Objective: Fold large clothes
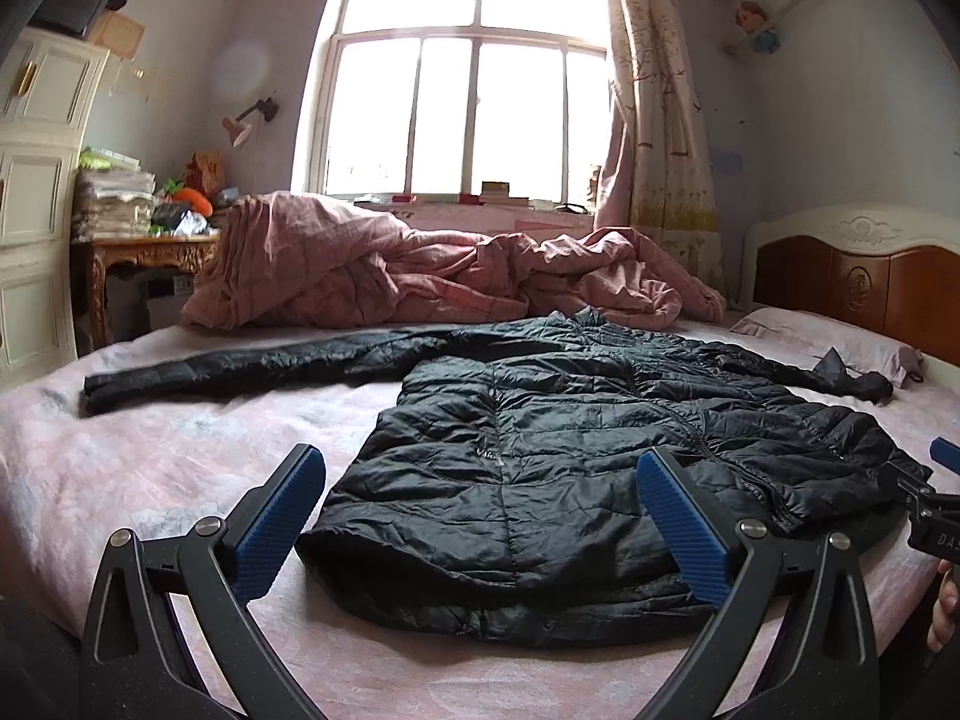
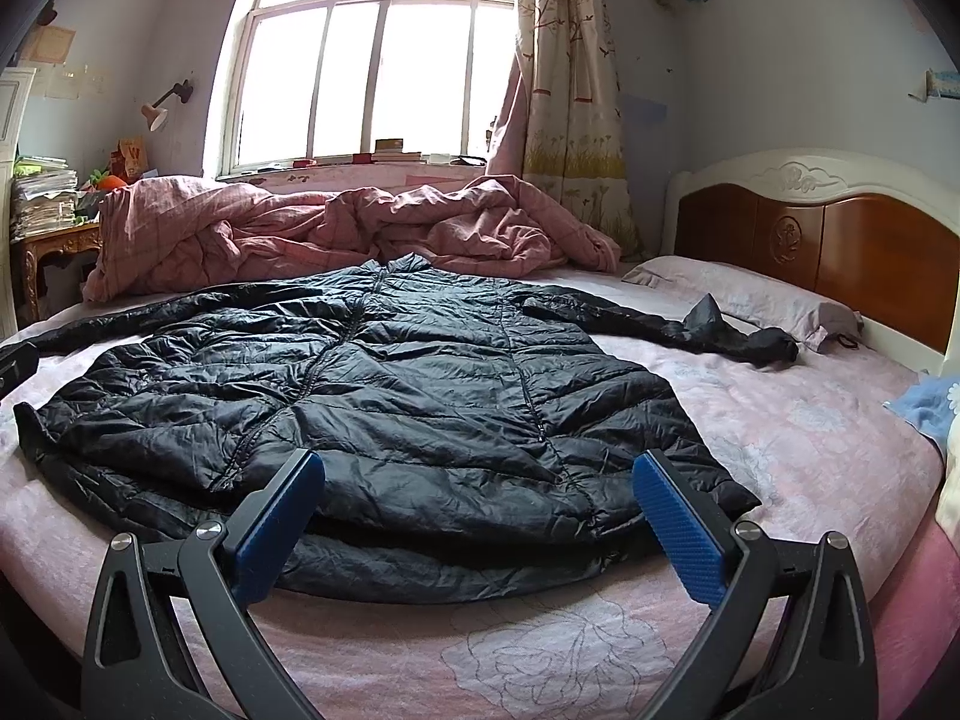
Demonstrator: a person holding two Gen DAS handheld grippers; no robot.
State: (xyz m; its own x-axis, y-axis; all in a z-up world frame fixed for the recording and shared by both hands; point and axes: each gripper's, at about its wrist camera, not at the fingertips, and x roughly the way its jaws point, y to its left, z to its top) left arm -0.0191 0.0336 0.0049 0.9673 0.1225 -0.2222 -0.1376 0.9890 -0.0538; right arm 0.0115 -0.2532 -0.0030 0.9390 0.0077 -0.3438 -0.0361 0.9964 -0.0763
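A long black puffer jacket (image 1: 540,450) lies flat, front up, on the pink bed sheet (image 1: 150,468), with both sleeves spread out sideways. My left gripper (image 1: 480,516) is open and empty, held above the jacket's hem on its left half. The jacket also fills the middle of the right wrist view (image 2: 390,396). My right gripper (image 2: 480,516) is open and empty above the hem on the jacket's right half. A part of the right gripper shows at the right edge of the left wrist view (image 1: 936,504).
A crumpled pink quilt (image 1: 390,270) lies behind the jacket under the window. A pillow (image 2: 750,300) and a wooden headboard (image 2: 840,246) are at the right. A cluttered side table (image 1: 138,252) and a white cabinet (image 1: 36,180) stand at the left.
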